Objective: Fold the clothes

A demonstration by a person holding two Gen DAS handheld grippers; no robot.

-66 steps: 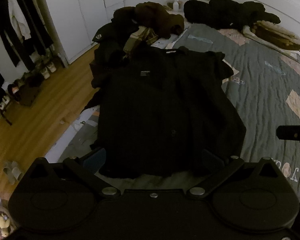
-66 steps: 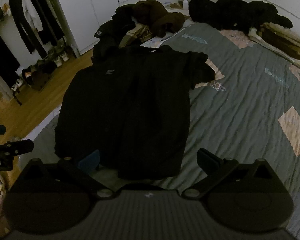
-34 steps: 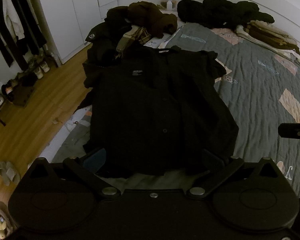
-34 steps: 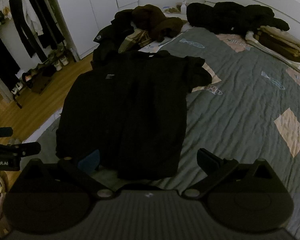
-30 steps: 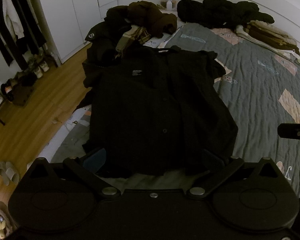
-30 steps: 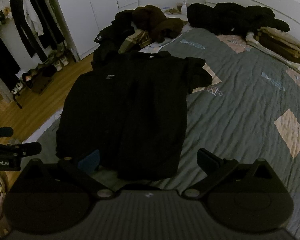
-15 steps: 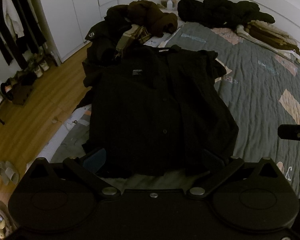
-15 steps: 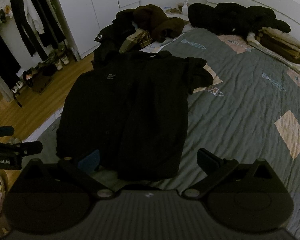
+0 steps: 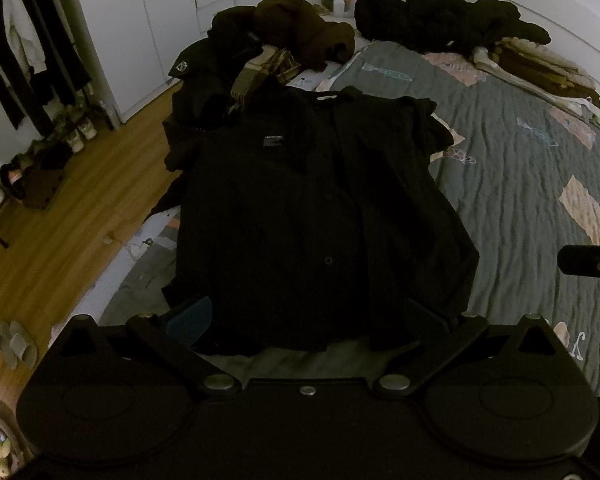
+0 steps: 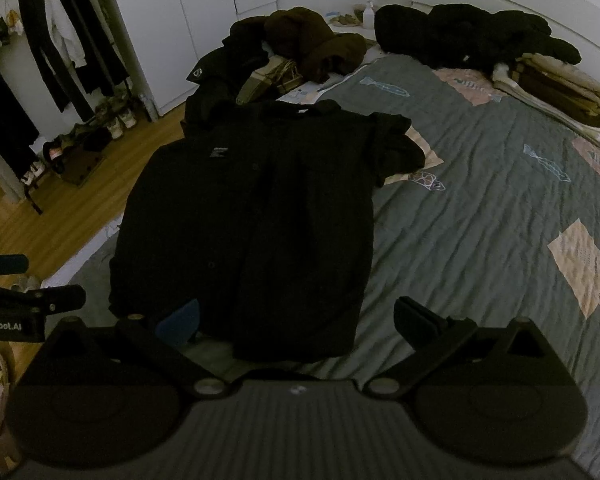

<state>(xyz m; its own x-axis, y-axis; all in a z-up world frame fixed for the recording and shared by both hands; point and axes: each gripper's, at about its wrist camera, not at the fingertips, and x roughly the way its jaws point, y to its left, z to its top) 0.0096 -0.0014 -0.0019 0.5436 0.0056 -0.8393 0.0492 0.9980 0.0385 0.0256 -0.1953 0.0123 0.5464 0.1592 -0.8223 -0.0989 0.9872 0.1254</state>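
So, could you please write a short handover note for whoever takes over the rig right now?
Left gripper: open, empty, above the near hem of the black button-up shirt.
Right gripper: open, empty, over the hem's right corner; one finger hangs over bare quilt.
The shirt lies spread flat, front up, collar away, on the grey-green quilt; its left side reaches the bed edge.
Done: shirt laid out, no fold visible.
Left: grip it and make every fold.
The unfolded clothes pile and black coats wait at the far end.
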